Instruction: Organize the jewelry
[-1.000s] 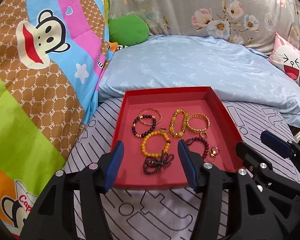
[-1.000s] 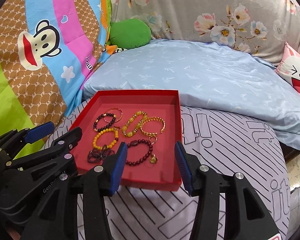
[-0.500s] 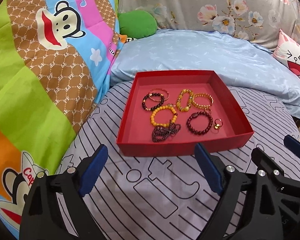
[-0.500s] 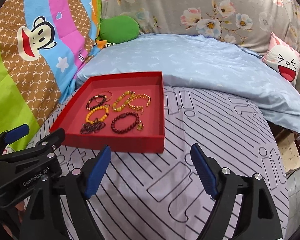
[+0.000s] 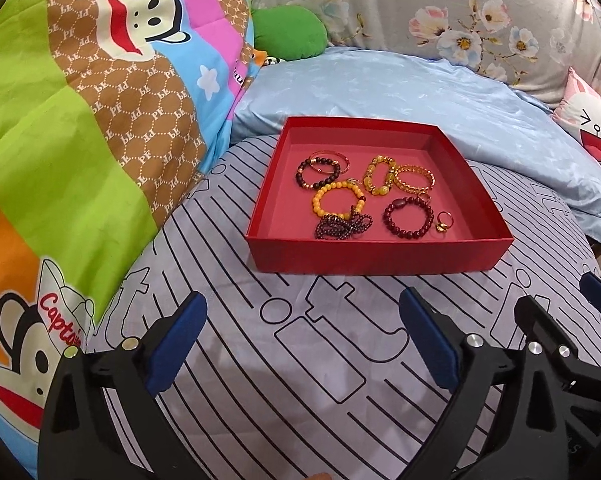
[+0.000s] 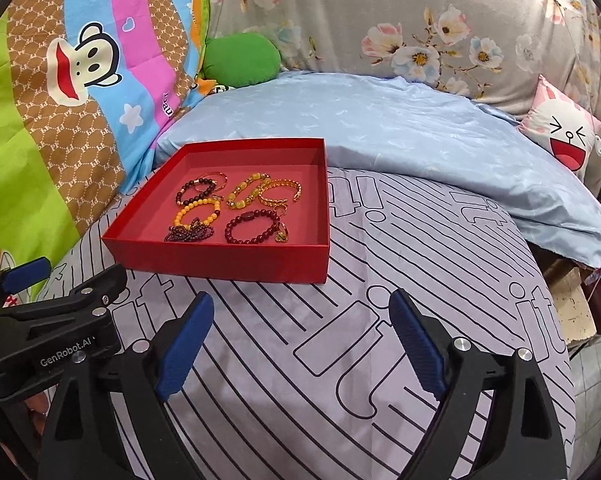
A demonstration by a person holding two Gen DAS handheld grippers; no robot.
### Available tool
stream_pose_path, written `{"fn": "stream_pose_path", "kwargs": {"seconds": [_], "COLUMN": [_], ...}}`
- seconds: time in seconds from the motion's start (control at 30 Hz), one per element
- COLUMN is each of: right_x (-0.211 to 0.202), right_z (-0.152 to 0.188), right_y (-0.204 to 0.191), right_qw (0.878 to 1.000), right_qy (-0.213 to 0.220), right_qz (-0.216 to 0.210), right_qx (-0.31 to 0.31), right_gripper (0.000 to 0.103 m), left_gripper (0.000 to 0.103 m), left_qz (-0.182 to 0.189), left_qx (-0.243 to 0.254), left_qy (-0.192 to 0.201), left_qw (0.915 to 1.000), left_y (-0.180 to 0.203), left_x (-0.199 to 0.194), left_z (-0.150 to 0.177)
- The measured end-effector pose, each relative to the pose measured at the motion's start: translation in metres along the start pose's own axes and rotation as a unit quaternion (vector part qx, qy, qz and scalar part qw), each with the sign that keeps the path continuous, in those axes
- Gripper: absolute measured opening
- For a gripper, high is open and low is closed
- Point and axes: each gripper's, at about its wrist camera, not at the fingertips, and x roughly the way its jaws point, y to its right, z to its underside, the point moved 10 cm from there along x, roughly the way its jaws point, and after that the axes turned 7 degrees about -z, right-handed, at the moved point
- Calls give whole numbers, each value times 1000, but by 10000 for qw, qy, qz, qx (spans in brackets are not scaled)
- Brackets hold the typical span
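- Jewelry is all in the red box point(image 5: 380, 254), which sits on the striped sheet point(image 5: 300, 360): dark bead bracelet point(image 5: 317, 170), yellow bead bracelet point(image 5: 336, 200), chunky amber bracelet point(image 5: 377, 176), gold chain bracelet point(image 5: 414, 178), red bead bracelet point(image 5: 408, 218), small ring point(image 5: 443, 224), tangled dark string of beads point(image 5: 342, 226).
- Pieces lie mostly apart in two rough rows; the dark tangle touches the yellow bracelet (that one looks least tidy).
- Nothing loose visible on the sheet outside the box.
- Left gripper point(image 5: 302, 344): jaws spread wide, holding nothing, in front of the box, well short of it.
- Right gripper point(image 6: 302, 342): same, spread and holding nothing, just right of the left one.
- Judgement: task looks finished or nearly so; maybe only untangling left.
- Around: blue pillow point(image 5: 400, 88) behind the box, cartoon quilt point(image 5: 80, 120) to the left.
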Motion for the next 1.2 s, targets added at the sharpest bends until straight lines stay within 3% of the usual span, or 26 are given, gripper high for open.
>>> {"fn": "stream_pose_path", "kwargs": {"seconds": [1.2], "right_x": [1], "right_z": [4], "right_y": [-2], "right_qw": [9998], "right_qy": [-49], "right_qz": [-77], "right_qx": [167], "right_gripper": [87], "left_gripper": [92], "left_qz": [-188], "left_qx": [-60], "left_qy": [101], "left_qw": [9998], "left_y": [-5], "left_x": [-4], "left_z": [3]}}
